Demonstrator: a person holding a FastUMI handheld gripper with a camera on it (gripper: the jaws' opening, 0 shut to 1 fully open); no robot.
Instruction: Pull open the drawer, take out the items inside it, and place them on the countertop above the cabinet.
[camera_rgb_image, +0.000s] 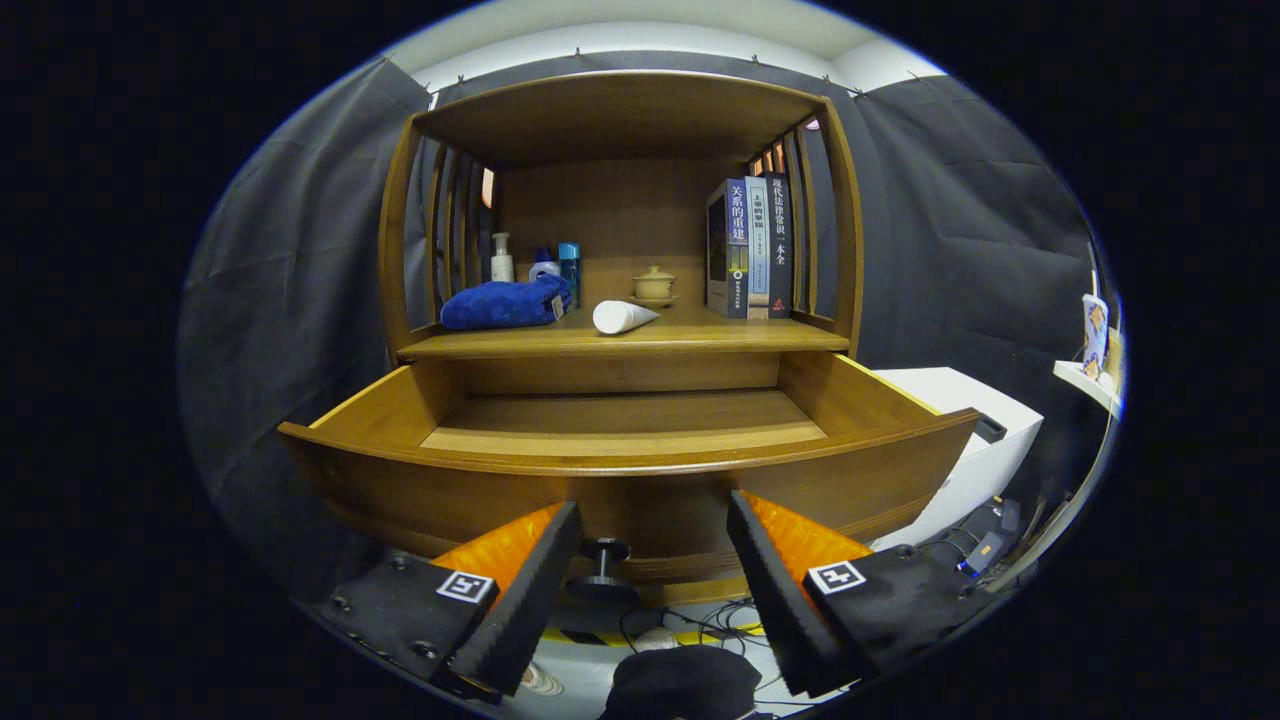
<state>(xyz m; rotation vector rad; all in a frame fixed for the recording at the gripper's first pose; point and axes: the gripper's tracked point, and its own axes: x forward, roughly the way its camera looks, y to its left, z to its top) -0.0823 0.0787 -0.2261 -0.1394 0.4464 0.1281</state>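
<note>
From the gripper view, your gripper (652, 540) has its fingers spread wide apart, clamped on nothing, with the small dark round drawer knob (603, 568) sitting in the gap between them, nearer the left finger and untouched. That spread suits a knob you have let go of or are about to leave.

The curved-front brown wooden drawer (640, 470) stands pulled well out of the cabinet, just ahead of the fingertips. What shows of its floor is bare board; the near strip behind the front panel is hidden, so you cannot tell whether anything lies there.

Beyond the drawer, the wooden worktop (700, 335) above it carries a folded blue towel (505, 303) at the left, with a white pump bottle (502, 260) and a blue bottle (568, 265) behind it. A white tube (622, 316) lies on its side near the front edge, just right of the towel, apart from the small lidded ceramic cup (654, 285) behind it. Three upright books (750, 245) lean against the right-hand slats.

Judging by this, the towel and tube may be the drawer's items, already placed, and the task looks nearly finished. Check the hidden front strip before you withdraw.
</note>
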